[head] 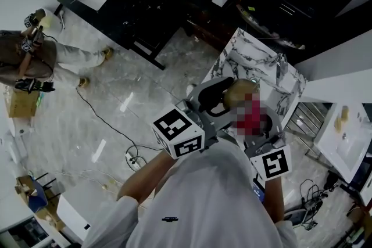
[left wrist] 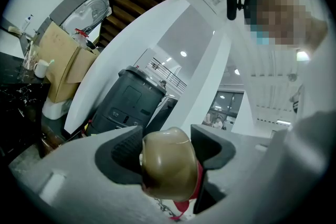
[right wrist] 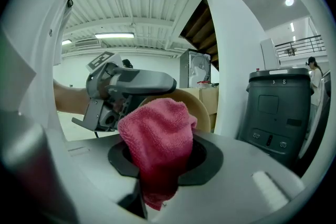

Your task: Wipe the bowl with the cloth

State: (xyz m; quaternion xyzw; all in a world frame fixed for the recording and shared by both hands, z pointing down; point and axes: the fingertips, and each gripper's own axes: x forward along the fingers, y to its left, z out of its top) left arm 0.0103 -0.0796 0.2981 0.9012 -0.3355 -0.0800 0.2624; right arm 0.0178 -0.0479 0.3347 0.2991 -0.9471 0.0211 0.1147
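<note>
Held up in the air close to the person's chest, a tan bowl is gripped by its rim in my left gripper, which is shut on it. In the left gripper view the bowl fills the gap between the dark pads, seen from its outside. My right gripper is shut on a pink cloth, whose bunched top presses against the bowl just behind it. The head view has the cloth partly under a mosaic patch, between the two marker cubes.
A marble-topped table lies below the grippers. A dark grey bin stands at the right and cardboard boxes at the left. Another person sits on the floor far left, with cables trailing across it.
</note>
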